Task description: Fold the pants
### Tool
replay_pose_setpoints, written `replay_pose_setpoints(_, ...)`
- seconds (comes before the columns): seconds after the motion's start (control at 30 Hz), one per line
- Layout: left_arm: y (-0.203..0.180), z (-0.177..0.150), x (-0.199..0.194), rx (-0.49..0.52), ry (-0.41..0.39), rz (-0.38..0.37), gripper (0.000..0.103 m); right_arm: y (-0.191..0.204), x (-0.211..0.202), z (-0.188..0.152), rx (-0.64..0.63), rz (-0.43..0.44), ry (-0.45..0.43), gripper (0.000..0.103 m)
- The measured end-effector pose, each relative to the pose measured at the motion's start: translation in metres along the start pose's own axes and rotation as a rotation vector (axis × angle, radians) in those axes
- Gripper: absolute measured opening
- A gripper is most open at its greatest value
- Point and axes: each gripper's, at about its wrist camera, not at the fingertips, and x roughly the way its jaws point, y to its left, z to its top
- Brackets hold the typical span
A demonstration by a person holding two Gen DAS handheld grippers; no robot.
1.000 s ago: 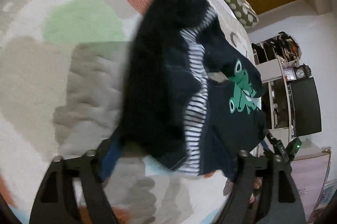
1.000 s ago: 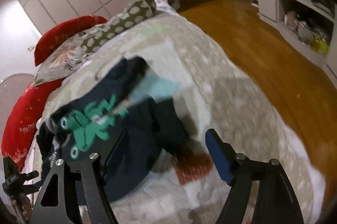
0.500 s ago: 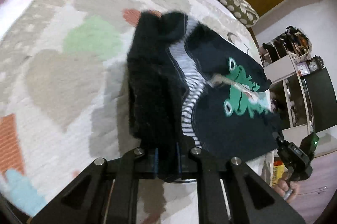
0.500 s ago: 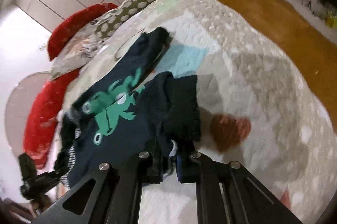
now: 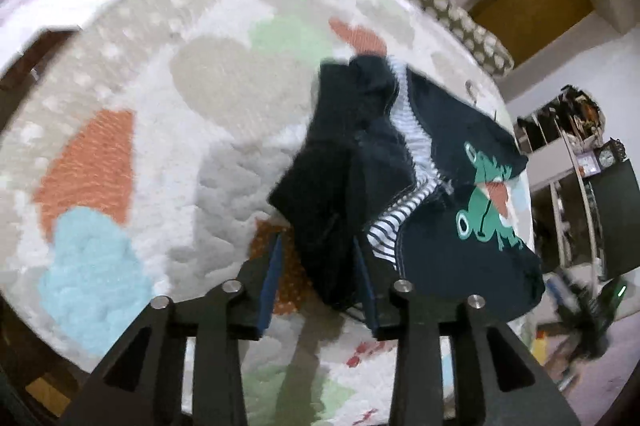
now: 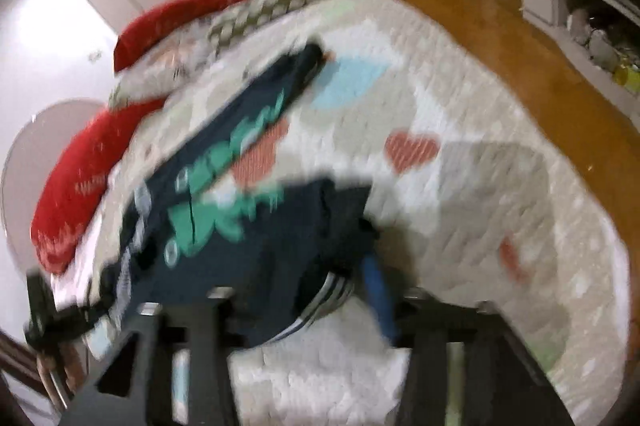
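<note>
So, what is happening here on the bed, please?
A person with a gripper in each hand is folding small dark pants with a green frog print on a patterned blanket. The left gripper has its fingers apart around a dark bunched part of the pants. The right gripper is at the other side of the pants with cloth between its fingers; the picture is too blurred to tell its grip. The pants are crumpled, not yet neatly folded.

**Two wrist cameras, one bed, opposite ends**

Left wrist view looks down close over the quilt [image 5: 120,153], pants [image 5: 360,161] at 12 o'clock, pillows beyond. Right wrist view, blurred, faces the same pants [image 6: 248,226] at 10 o'clock, wooden floor [image 6: 520,65] at 2 o'clock.
</note>
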Motion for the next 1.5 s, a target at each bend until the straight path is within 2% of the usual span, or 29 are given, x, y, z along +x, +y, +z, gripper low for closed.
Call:
replay_pose_setpoints(0.07,-0.005,-0.008,-0.014,0.014,-0.086,0.024,0.046,0.001,-0.005,0.030,0.021,-0.019,-0.043,0.064)
replay_pose_setpoints(0.13,-0.008,-0.016,-0.023,0.030,-0.118,0.018,0.049,0.004,0.006,0.062,0.036,-0.005,-0.037,0.064)
replay_pose_setpoints(0.3,-0.013,-0.020,-0.028,0.057,-0.111,-0.001,0.051,0.016,0.088,0.132,0.127,-0.016,0.062,0.063)
replay_pose_setpoints(0.47,-0.003,-0.028,-0.027,0.042,-0.086,0.009,0.051,0.019,0.156,0.159,0.223,-0.111,0.069,0.063)
replay_pose_setpoints(0.5,0.000,-0.029,-0.026,0.034,-0.080,0.010,0.051,0.018,0.165,0.160,0.240,-0.104,0.071,0.062)
replay_pose_setpoints(0.53,0.003,-0.029,-0.024,0.025,-0.075,0.008,0.051,0.018,0.172,0.161,0.246,-0.093,0.077,0.039)
replay_pose_setpoints(0.57,0.007,-0.028,-0.022,0.011,-0.072,0.006,0.051,0.019,0.174,0.161,0.243,-0.084,0.081,0.007)
replay_pose_setpoints(0.63,0.011,-0.027,-0.019,-0.010,-0.067,0.000,0.051,0.018,0.167,0.158,0.253,-0.045,0.074,0.006)
replay_pose_setpoints(0.83,0.006,-0.032,-0.014,-0.003,-0.038,-0.046,0.051,0.009,0.115,0.137,0.245,-0.028,0.034,0.006)
replay_pose_setpoints(0.9,0.002,-0.033,-0.017,0.012,-0.039,-0.047,0.051,0.003,0.103,0.127,0.242,-0.049,0.033,0.006)
replay_pose_setpoints(1.0,-0.005,-0.038,-0.030,0.031,-0.052,-0.058,0.052,-0.009,0.098,0.113,0.257,-0.070,0.059,0.008)
replay_pose_setpoints(1.1,-0.008,-0.042,-0.045,0.046,-0.078,-0.057,0.059,-0.026,0.085,0.098,0.316,-0.068,0.059,0.022)
replay_pose_setpoints(1.13,-0.009,-0.043,-0.049,0.048,-0.087,-0.057,0.059,-0.032,0.072,0.093,0.324,-0.043,0.041,0.029)
replay_pose_setpoints(1.17,-0.009,-0.044,-0.053,0.050,-0.095,-0.056,0.060,-0.034,0.060,0.090,0.320,-0.017,0.018,0.041)
replay_pose_setpoints(1.2,-0.010,-0.044,-0.056,0.051,-0.097,-0.056,0.060,-0.035,0.045,0.087,0.305,0.000,-0.010,0.049)
replay_pose_setpoints(1.23,-0.012,-0.045,-0.057,0.049,-0.095,-0.060,0.060,-0.035,0.030,0.083,0.282,0.003,-0.042,0.062)
replay_pose_setpoints(1.27,-0.013,-0.046,-0.057,0.047,-0.092,-0.065,0.060,-0.036,0.014,0.077,0.255,-0.003,-0.073,0.069)
replay_pose_setpoints(1.3,-0.015,-0.047,-0.058,0.047,-0.088,-0.068,0.060,-0.035,0.000,0.069,0.219,-0.014,-0.093,0.070)
replay_pose_setpoints(1.37,-0.023,-0.051,-0.056,0.060,-0.076,-0.071,0.060,-0.034,-0.007,0.055,0.176,-0.012,-0.073,0.071)
replay_pose_setpoints(1.5,-0.040,-0.056,-0.055,0.081,-0.052,-0.075,0.060,-0.020,0.010,0.015,0.108,0.031,0.035,0.071)
